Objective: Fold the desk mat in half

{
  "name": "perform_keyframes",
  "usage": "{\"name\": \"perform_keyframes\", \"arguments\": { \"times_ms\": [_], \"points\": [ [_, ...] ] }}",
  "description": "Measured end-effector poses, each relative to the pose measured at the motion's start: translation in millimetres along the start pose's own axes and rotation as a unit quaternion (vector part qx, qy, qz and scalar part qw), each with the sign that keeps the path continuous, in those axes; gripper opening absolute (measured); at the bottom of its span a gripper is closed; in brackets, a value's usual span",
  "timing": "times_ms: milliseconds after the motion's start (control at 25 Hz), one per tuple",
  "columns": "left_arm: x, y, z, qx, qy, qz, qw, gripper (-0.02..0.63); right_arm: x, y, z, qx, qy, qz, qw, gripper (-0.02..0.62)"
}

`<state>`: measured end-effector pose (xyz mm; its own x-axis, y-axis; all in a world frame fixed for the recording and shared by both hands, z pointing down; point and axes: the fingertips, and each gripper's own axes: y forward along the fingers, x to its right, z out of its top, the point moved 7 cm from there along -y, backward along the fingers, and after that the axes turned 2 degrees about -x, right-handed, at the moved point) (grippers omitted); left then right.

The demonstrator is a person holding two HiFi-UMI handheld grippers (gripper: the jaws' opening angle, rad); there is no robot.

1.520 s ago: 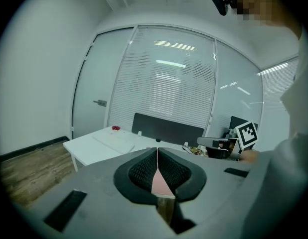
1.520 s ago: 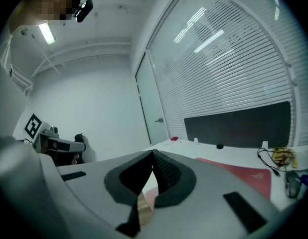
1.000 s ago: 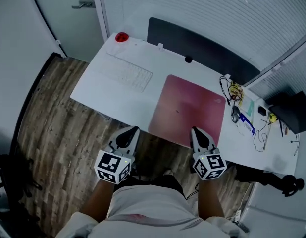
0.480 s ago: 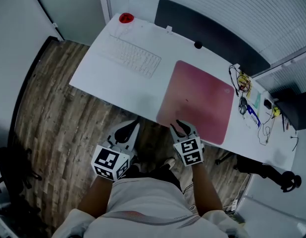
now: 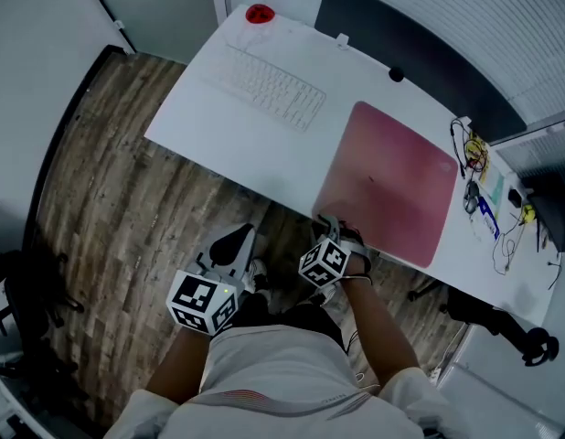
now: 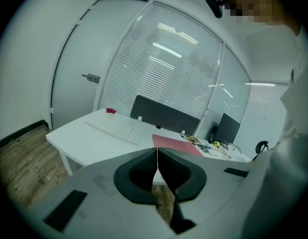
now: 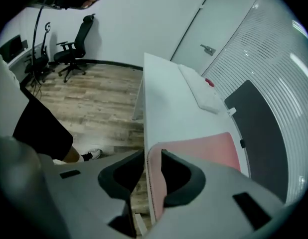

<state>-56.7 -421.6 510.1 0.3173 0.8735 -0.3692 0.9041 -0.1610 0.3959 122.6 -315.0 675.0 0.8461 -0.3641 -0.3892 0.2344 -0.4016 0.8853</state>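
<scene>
On the wood-plank floor [image 5: 109, 172] stands the long white desk [image 5: 237, 135], and everything here hangs off that desk. Along its far edge runs a dark panel [image 5: 410, 53]. The pink desk mat [image 5: 392, 181] lies flat and unfolded on the desk's right half, with its near edge right up against the desk's front edge. Over on the desk's left half sits a white keyboard [image 5: 269, 87], well apart from the mat.

Now the tongs. The right gripper [image 7: 152, 153] is down at the desk's front edge, at the mat's near left corner. Its jaws have just been opening and they stand wide apart, straddling that edge. The corner of the mat and the lip of the desk lie between them, but the pads are not pressing on either.

The left gripper [image 6: 157, 158] hangs in front of the desk, off its front edge and above the floor. Its jaws are pressed together with nothing between them.

A tangle of cables [image 5: 479, 167] sits at the desk's right end, and a small red round thing [image 5: 259, 14] at its far left corner.
</scene>
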Motion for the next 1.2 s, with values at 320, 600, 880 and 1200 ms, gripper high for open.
{"name": "perform_keyframes", "arguments": {
  "times_ms": [320,600,880,1200],
  "points": [
    [-3.5,-7.4,-6.9,-0.002,-0.006,0.008,0.9999,0.017,-1.1,17.1,-3.6,-0.032,-0.019,-0.001,0.999,0.153],
    [6.8,-4.5,-9.9,-0.010,-0.003,0.003,0.9999,0.017,7.4,9.6,-10.3,-0.006,0.013,0.046,0.999,0.140],
    [20.4,-0.3,-3.5,-0.012,0.006,-0.009,0.9999,0.017,17.1,2.1,-10.6,0.027,0.072,0.025,0.997,0.069],
    [53.4,9.3,10.8,-0.013,0.036,-0.043,0.9983,0.017,33.9,-32.6,-38.7,0.062,0.196,-0.033,0.978,0.064]
  ]
}}
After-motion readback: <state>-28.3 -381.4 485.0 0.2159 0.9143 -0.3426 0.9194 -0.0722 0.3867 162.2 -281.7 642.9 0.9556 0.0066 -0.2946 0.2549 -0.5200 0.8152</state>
